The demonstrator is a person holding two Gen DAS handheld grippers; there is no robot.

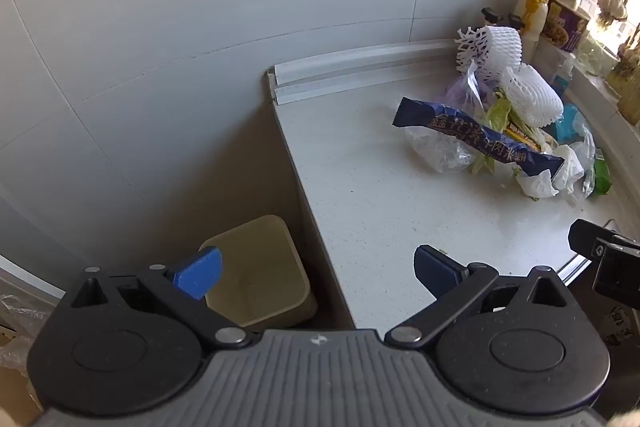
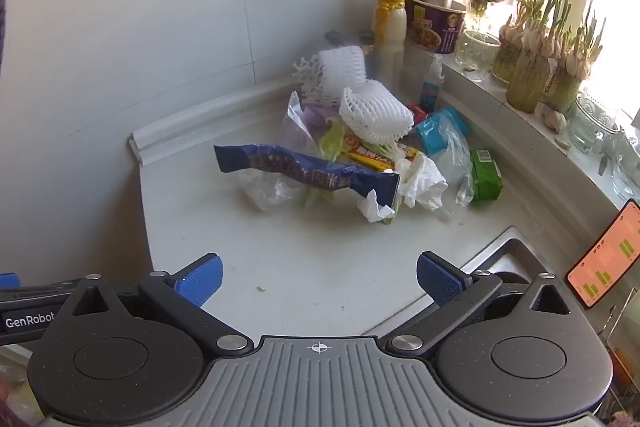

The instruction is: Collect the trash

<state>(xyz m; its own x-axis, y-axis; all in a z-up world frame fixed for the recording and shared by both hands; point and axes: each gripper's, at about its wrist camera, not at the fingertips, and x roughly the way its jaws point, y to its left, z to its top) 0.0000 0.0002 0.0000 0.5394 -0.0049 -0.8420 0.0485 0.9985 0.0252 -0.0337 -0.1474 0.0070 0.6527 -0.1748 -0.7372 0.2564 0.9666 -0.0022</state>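
Trash pile [image 2: 360,155]: looked light, crinkly, loose on the desk [image 2: 240,267].
Hold: blue wrapper [image 2: 308,171], mid-length.
Left gripper [image 1: 318,277], right gripper [image 2: 318,277]: both spread wide, empty.

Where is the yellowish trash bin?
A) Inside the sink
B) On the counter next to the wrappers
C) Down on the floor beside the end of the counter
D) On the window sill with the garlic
C: the left wrist view shows the trash bin standing down on the floor, by the end of the counter, while the pile of trash lies up on top.
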